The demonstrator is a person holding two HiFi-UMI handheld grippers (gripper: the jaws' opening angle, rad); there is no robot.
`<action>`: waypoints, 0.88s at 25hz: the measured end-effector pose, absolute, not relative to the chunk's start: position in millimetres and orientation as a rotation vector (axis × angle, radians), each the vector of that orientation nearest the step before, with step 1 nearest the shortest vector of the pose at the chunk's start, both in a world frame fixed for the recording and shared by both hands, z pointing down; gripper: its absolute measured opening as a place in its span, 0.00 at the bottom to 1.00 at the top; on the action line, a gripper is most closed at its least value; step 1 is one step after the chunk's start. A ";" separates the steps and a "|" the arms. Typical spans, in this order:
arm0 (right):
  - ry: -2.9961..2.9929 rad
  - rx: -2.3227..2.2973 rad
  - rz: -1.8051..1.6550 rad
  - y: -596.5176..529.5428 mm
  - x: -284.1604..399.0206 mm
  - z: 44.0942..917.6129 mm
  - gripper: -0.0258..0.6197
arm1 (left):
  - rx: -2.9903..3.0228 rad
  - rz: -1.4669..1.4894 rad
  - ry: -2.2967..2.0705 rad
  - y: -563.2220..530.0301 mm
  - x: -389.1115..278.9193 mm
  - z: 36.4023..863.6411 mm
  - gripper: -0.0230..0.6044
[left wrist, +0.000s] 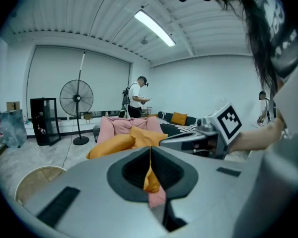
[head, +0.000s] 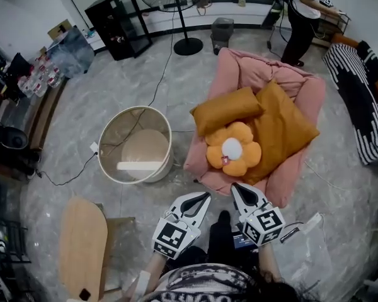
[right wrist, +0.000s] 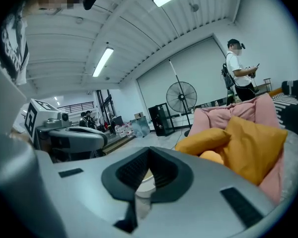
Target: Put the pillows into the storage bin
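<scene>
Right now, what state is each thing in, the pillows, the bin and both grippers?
Storage bin: upright, open, no pillow inside.
Long orange pillow: lying on pink chair.
Square orange pillow: leaning on the chair.
Flower pillow: on chair's front edge.
Left gripper: shut, empty.
Right gripper: shut, empty.

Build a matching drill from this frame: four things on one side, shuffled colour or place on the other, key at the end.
Things:
1. flower pillow
2. storage bin
3. armchair
4. standing fan

Colour or place:
A. pink all over
B. black, near the far wall
C. orange petals, white centre
D. round, beige, left of the armchair in the head view

Pairs: 1-C, 2-D, 3-A, 4-B
</scene>
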State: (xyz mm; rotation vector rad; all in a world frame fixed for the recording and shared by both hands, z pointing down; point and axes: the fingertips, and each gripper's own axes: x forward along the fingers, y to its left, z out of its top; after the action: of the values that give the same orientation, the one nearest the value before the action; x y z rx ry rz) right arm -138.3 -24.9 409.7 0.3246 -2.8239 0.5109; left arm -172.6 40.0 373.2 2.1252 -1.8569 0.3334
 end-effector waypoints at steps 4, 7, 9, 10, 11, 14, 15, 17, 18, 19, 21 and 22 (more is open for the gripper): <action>-2.770 0.342 0.584 -67.8 -134.8 441.9 0.04 | 2.102 0.378 -1.850 5.8 -173.3 384.2 0.06; -2.713 0.372 0.658 -98.4 -128.8 474.8 0.04 | 2.086 0.406 -1.841 -14.1 -173.6 393.8 0.06; -2.672 0.400 0.696 -120.9 -125.8 501.2 0.04 | 2.075 0.415 -1.832 -26.2 -174.5 402.1 0.06; -2.648 0.414 0.717 -132.1 -124.8 516.2 0.04 | 2.068 0.421 -1.824 -31.6 -174.8 407.4 0.06; -2.622 0.426 0.740 -143.2 -124.2 532.1 0.07 | 2.062 0.428 -1.813 -36.7 -174.8 412.9 0.06; -2.523 0.450 0.843 -172.6 -123.7 583.7 0.20 | 2.044 0.455 -1.774 -49.3 -172.8 428.5 0.06; -2.484 0.462 0.889 -181.0 -123.3 602.5 0.24 | 2.038 0.464 -1.761 -52.3 -171.6 433.0 0.06; -2.395 0.503 0.990 -196.8 -121.3 642.8 0.35 | 2.027 0.485 -1.740 -57.4 -169.2 440.4 0.06; -2.343 0.535 1.039 -203.9 -119.1 663.8 0.42 | 2.020 0.495 -1.734 -59.2 -168.2 443.2 0.06; -2.291 0.575 1.083 -210.7 -115.8 684.3 0.49 | 2.011 0.505 -1.731 -60.5 -167.5 445.4 0.06; -2.197 0.666 1.169 -223.2 -108.8 721.0 0.56 | 1.986 0.518 -1.730 -61.9 -167.6 448.4 0.06; -2.154 0.706 1.226 -227.6 -106.3 736.6 0.59 | 1.972 0.521 -1.730 -61.6 -168.2 449.3 0.06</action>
State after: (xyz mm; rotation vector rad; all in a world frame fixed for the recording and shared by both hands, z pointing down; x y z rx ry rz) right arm -106.3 -227.6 736.6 0.7061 -2.1544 1.2263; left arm -168.2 -61.6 449.3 1.9722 -1.7303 0.5209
